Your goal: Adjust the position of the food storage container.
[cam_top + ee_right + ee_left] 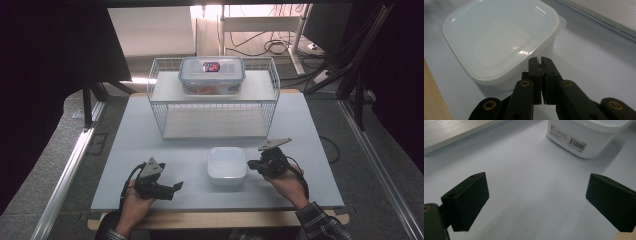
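Nearing the tub [227, 165] mid-table, right gripper [541, 60] has jaws pressed together, empty, just beside its rim. Left gripper [536, 202] waits spread. Best: spread first, then square onto the lid edge.

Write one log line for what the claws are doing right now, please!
left claw: open, nothing between, over white tabletop | right claw: shut, empty, beside square white lidded plastic box | box: on tabletop, lid on

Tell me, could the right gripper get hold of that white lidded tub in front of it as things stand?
Probably not yet. The right gripper sits right beside the white tub with bare table between them, so nothing blocks it, but its jaws are shut together and would have to open first.
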Tool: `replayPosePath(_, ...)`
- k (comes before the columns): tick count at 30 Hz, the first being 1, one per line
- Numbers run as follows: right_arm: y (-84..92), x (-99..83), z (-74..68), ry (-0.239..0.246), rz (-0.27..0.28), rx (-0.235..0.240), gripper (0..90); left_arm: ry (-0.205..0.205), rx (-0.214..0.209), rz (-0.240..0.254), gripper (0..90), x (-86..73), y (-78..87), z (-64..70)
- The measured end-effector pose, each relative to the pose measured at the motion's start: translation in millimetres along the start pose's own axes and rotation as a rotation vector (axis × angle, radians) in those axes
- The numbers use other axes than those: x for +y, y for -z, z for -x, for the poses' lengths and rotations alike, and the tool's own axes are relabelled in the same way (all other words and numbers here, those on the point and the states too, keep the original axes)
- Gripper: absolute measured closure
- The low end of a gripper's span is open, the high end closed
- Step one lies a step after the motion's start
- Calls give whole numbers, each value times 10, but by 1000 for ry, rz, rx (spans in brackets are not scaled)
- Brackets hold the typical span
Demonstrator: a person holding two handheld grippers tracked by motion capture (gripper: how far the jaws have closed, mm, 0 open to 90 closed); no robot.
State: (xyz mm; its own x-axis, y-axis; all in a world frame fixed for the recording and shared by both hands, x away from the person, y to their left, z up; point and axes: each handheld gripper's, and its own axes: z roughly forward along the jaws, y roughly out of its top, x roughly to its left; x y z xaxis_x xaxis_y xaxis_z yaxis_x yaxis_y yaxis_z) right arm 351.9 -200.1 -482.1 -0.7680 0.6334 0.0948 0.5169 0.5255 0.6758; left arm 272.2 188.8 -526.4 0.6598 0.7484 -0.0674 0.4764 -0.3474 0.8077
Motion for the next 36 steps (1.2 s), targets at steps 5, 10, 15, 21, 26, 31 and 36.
replayPosePath(5,-97,48,-60,21,-1,10,864,14,-12,15,66,-2,20,-3)
replayPosePath(10,-222,99,-133,48,-18,23,864,14,-16,15,76,-7,28,3)
replayPosePath(15,-240,117,-162,70,-11,13,851,14,-14,13,77,-10,39,7)
replayPosePath(21,-16,55,-101,57,68,-31,731,11,-8,3,77,2,51,19)
replayPosePath(26,160,-3,-110,43,149,-43,536,16,-13,14,66,7,66,21)
replayPosePath(31,215,-97,-194,68,171,-78,323,23,-16,27,43,3,95,6)
replayPosePath(36,240,-187,-245,53,225,-70,139,30,-28,29,27,-4,76,-3)
